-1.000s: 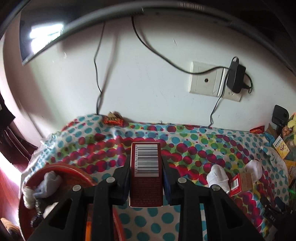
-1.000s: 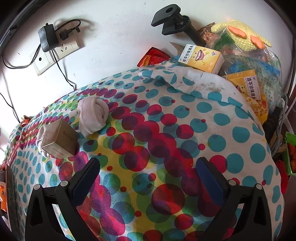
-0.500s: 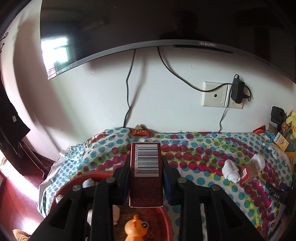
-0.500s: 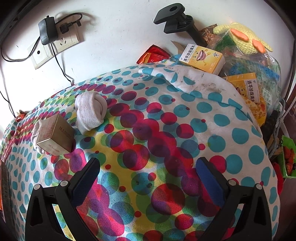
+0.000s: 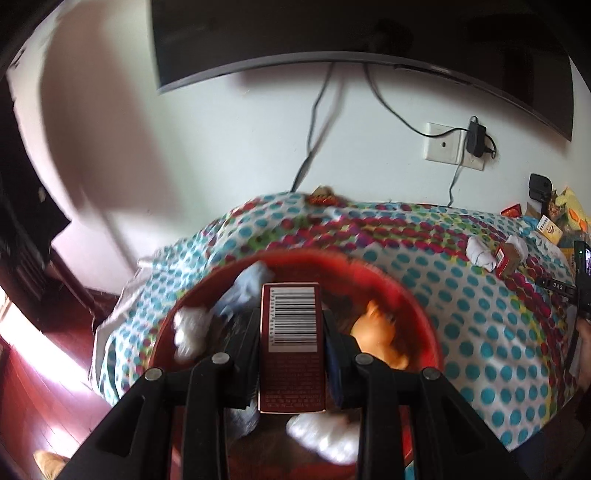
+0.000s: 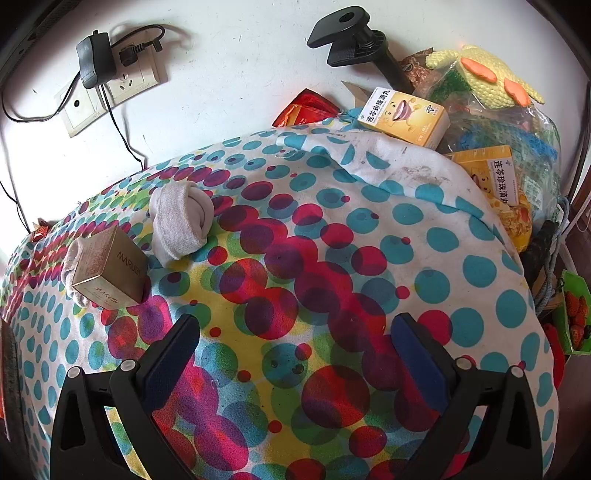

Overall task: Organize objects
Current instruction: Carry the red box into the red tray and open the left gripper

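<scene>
My left gripper is shut on a dark red box with a barcode label facing up. It hangs over a red round basin that holds white rolled socks and an orange toy duck. In the right wrist view my right gripper stands open over the dotted cloth with nothing between its fingers. A gold-brown box leans on a rolled sock at the left, and a second rolled sock lies just behind it.
The dotted cloth covers the table against a white wall with a socket and charger. Yellow medicine boxes, a bag with a knitted duck and a black clamp stand crowd the back right corner. A screen hangs above.
The left gripper carried the red box back and to the left, from above the cloth to above the red basin. The right gripper stayed where it was.
</scene>
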### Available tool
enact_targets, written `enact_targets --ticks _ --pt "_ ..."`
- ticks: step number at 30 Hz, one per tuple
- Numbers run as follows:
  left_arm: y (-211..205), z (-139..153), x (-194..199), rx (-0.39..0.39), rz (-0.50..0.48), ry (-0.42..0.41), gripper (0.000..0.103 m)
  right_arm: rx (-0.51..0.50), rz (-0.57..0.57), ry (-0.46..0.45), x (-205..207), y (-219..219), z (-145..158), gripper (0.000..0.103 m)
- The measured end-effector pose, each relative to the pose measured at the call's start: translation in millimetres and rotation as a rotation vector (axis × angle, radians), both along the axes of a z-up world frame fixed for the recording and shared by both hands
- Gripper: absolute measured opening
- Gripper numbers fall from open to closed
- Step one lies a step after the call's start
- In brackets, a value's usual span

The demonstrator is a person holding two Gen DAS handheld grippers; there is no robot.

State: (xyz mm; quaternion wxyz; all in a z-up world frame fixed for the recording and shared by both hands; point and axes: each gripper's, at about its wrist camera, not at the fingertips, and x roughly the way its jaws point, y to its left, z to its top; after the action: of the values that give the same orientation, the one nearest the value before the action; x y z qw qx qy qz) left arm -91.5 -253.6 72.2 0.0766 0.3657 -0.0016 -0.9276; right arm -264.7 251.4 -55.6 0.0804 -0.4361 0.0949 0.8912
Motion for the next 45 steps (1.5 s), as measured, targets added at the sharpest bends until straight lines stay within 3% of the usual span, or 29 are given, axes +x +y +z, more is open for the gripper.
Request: enact_targets --ticks 6,11,18,22,24,27,38,41,43,45 --pt "-39.9 -31.5 54.1 0.049 0.081 -0.012 0.029 0.002 0.000 -0.001 0.2 0.7 -0.5 0.103" --pt "-55.9 -56.1 70.3 0.057 0.137 -0.029 0.029 -0.001 0.000 0.001 0.5 1.4 -0.5 0.103" --pt "-83.4 -68.6 41.3 0.034 0.271 -0.030 0.029 0.017 0.003 -0.009 0.9 -0.5 -0.9 0.103" --pt "-105.4 -79.7 17.2 0.095 0.369 -0.048 0.029 0.018 0.002 -0.010 1.6 0.8 -0.8 0.103" --pt "-109.8 -84.2 6.5 0.089 0.392 -0.060 0.029 0.016 0.002 -0.009 0.8 -0.9 -0.9 0.103" --pt "-116.6 -95.0 -0.6 0.118 0.413 -0.091 0.029 0.026 0.002 -0.015 0.6 -1.4 -1.0 0.103" --pt "-109.4 -114.6 -4.1 0.087 0.379 -0.135 0.033 0.023 0.002 -0.013 0.0 -1.0 -0.6 0.103" --pt "-103.7 -103.5 1.4 0.070 0.360 -0.083 0.033 0.024 0.003 -0.013 0.2 -0.3 -0.9 0.103" --pt "-98.3 -82.1 15.9 0.070 0.350 0.006 0.034 0.019 0.003 -0.010 0.3 -0.5 -1.0 0.103" --pt "-88.3 -60.0 34.5 0.064 0.324 0.107 0.044 0.025 0.003 -0.014 -1.1 -3.1 -1.6 0.103"
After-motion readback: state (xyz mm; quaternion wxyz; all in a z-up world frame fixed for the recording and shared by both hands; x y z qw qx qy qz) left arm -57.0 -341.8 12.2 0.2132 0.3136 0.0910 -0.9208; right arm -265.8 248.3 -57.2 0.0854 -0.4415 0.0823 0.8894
